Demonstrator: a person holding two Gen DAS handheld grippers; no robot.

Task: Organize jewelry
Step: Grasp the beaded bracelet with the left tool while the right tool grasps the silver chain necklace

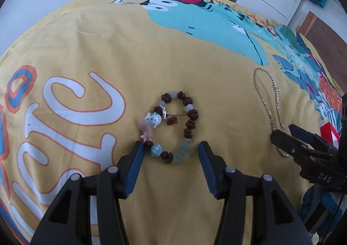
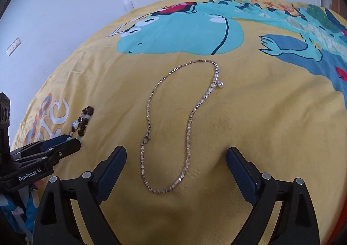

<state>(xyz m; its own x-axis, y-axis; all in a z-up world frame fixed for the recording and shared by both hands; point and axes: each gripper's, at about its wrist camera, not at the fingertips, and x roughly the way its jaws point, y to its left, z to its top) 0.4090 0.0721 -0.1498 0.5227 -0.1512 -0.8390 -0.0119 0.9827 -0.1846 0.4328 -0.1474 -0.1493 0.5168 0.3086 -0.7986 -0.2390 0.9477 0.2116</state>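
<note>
With both claws spread and nothing pinched, we should close each on one strand only, low against the yellow bedspread [image 1: 108, 49], so the fabric stays out. The left claw [image 1: 171, 147] brackets the 6 o'clock arc of the beaded bracelet [image 1: 173, 123], its left finger touching or nearly touching a brown bead. The right claw [image 2: 176, 154] straddles the near end of the silver necklace [image 2: 186, 136], whose loop runs off toward 12 o'clock. Both claws tilt steeply downward over the bed
</note>
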